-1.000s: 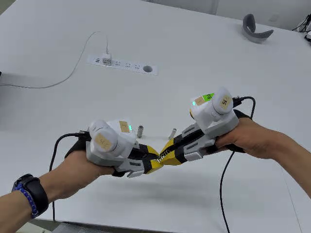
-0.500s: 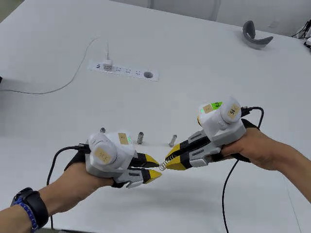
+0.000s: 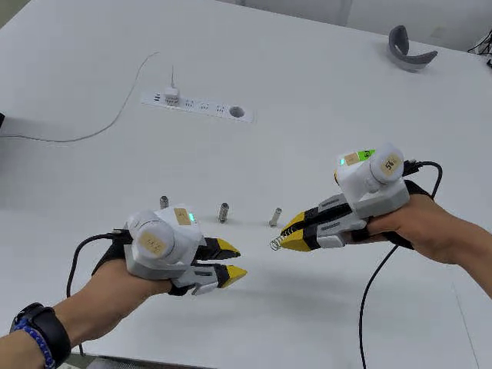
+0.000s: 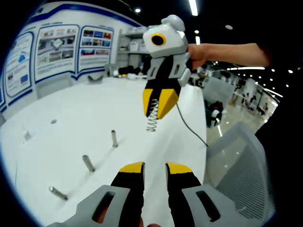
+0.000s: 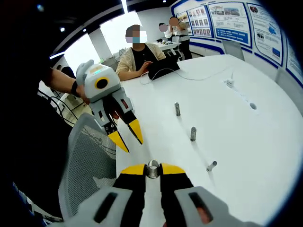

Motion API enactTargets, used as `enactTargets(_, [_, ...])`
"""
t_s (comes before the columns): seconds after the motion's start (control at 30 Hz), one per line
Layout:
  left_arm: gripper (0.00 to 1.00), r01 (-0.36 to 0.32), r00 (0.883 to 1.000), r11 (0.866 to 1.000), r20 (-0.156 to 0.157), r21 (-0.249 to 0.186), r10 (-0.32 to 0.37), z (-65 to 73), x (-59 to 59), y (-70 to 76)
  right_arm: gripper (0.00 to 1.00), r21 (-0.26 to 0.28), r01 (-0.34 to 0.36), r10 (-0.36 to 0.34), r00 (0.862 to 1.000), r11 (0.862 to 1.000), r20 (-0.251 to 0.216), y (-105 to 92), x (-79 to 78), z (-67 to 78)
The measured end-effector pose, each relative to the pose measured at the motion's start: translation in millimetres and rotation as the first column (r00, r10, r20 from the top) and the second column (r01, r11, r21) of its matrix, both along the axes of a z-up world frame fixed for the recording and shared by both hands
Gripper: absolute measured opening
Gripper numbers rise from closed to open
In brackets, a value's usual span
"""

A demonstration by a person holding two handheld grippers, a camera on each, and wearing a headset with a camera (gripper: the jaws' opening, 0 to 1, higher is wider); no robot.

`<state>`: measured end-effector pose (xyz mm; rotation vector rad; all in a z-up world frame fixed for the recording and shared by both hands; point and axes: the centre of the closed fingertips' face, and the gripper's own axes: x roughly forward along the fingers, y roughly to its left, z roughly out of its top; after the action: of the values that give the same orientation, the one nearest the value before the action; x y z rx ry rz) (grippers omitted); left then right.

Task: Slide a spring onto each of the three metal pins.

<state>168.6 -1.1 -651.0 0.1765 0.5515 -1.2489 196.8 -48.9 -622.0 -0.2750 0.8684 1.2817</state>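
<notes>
On the white table two metal pins seem sprung; my right gripper pinches the small steel coil spring for the bare third pin, left gripper gaping empty.

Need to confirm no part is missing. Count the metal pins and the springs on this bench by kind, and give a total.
Metal pins: 3
Springs: 3 (one in the right gripper's fingers, two apparently already on pins)
Total: 6
</notes>
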Motion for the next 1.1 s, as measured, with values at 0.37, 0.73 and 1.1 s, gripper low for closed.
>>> enactTargets(0.37, [0.25,-0.098,0.995,0.995,-0.021,0.013,0.098,-10.4,7.8,19.6,0.12,-0.07,0.067,-0.067,0.998,0.995,-0.004,-15.4,18.4,-17.7])
enactTargets(0.73, [0.33,-0.202,0.979,0.979,-0.027,0.031,0.203,-16.5,22.4,45.4,0.12,-0.117,0.123,-0.122,0.992,0.986,0.017,-26.6,39.7,-36.0])
enactTargets(1.1, [0.42,-0.264,0.963,0.964,-0.037,0.043,0.265,-19.1,29.2,60.3,0.12,-0.185,0.138,-0.134,0.99,0.973,0.035,-39.9,61.2,-55.2])
